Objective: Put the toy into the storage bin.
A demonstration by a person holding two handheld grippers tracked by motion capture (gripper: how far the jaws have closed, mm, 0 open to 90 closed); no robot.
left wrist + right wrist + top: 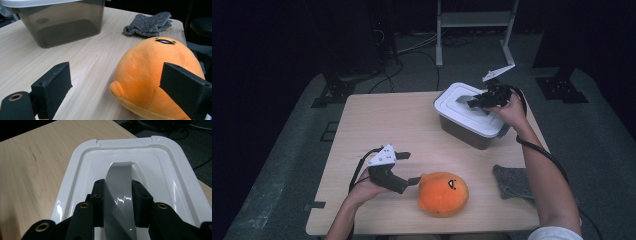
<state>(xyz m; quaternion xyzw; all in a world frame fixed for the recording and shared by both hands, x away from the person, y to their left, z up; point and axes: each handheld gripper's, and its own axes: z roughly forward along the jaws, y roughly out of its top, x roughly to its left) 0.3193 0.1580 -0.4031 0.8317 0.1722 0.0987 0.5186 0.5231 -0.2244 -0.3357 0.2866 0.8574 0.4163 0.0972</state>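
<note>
My right gripper (117, 202) sits on top of the bin (462, 127), its jaws drawn in against both sides of the grey handle (120, 195) in the middle of the white lid (75, 167); the pads press the handle's edges. The lid lies flat on the bin, which stands at the far right part of the table (377, 125).

My left gripper (407, 167) rests low at the near left, jaws wide apart and holding nothing. The orange plush (152, 75) lies just beyond them, its near end between the two pads without touching either. A grey sock (512, 181) lies near the right edge, well apart from the plush.
</note>
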